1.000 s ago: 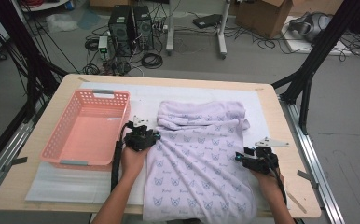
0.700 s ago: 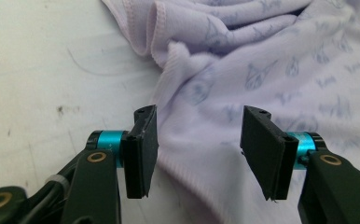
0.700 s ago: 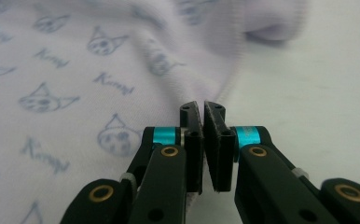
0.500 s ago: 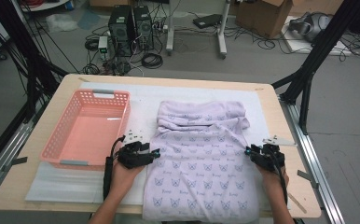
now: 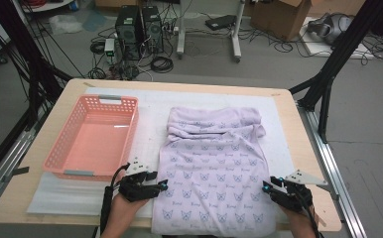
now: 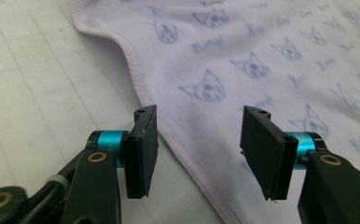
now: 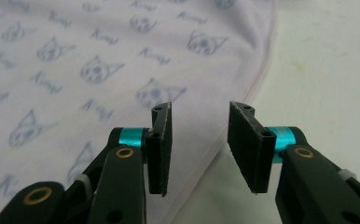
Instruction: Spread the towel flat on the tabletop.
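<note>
A wooden counter (image 5: 40, 198) carries a white mat, with a lilac cat-print garment (image 5: 214, 168) spread flat just right of a pink basket (image 5: 93, 136). The left claw (image 5: 160, 186) straddles the garment's left edge, jaws wide apart, holding nothing. The right claw (image 5: 268, 187) gapes empty at its right edge.

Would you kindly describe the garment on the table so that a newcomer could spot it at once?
On the wooden table lies a white mat; right of the pink basket on it spreads a lilac garment. Pale blue cat faces are printed all over it, and its far end is bunched.
</note>
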{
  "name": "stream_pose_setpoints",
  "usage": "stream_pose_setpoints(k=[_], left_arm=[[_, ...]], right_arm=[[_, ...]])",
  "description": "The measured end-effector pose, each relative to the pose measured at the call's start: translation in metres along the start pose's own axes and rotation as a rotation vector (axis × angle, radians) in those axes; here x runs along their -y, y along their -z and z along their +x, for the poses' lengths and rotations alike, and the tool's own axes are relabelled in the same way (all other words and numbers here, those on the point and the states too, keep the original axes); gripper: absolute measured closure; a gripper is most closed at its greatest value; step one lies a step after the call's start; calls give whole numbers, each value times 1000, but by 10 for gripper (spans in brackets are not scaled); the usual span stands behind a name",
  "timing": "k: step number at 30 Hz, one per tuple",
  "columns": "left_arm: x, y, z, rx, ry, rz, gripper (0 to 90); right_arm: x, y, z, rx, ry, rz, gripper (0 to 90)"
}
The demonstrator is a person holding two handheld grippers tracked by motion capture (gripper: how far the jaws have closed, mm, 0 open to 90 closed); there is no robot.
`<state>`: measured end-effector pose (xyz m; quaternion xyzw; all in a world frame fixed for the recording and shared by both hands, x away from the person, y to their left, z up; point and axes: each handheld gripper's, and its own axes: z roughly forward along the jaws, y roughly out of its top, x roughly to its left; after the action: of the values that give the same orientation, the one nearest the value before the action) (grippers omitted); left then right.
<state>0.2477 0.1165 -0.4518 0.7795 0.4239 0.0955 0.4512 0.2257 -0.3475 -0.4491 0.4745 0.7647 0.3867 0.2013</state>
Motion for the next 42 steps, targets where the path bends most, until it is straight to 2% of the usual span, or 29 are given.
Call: stream_pose_setpoints(k=[2, 5, 8, 12, 14, 16, 18, 20, 21, 24, 28, 33, 42], left_arm=[[4, 3, -2, 4, 0, -7, 472], [11, 8, -5, -4, -2, -23, 489], [15, 10, -12, -32, -45, -22, 508], [15, 9, -16, -63, -63, -16, 538], [15, 9, -15, -84, -53, -20, 619], [15, 10, -14, -95, -46, -20, 701], [15, 9, -15, -94, -53, -20, 759], [15, 8, -16, -72, -69, -10, 841], [14, 8, -18, -79, -70, -9, 858], [12, 8, -18, -70, -69, 8, 871], [17, 13, -14, -31, -30, -1, 874], [24, 22, -20, -17, -35, 5, 874], [50, 43, -39, -26, -47, -32, 873]], right_arm=[[5, 1, 5, 9, 11, 15, 574], [9, 5, 9, 19, 9, 5, 567], [11, 7, 12, 48, 12, 4, 563], [12, 13, 15, 65, 27, 13, 565], [12, 13, 14, 71, 30, 26, 610], [12, 11, 14, 50, 26, 28, 667], [10, 11, 13, 26, 24, 41, 737], [9, 11, 12, -1, 27, 53, 807], [8, 12, 13, -7, 29, 61, 831], [8, 12, 15, -4, 45, 68, 862], [14, 18, 11, -12, -2, 51, 869], [25, 34, 11, -8, -10, 59, 871], [43, 52, 19, -67, 46, 38, 872]])
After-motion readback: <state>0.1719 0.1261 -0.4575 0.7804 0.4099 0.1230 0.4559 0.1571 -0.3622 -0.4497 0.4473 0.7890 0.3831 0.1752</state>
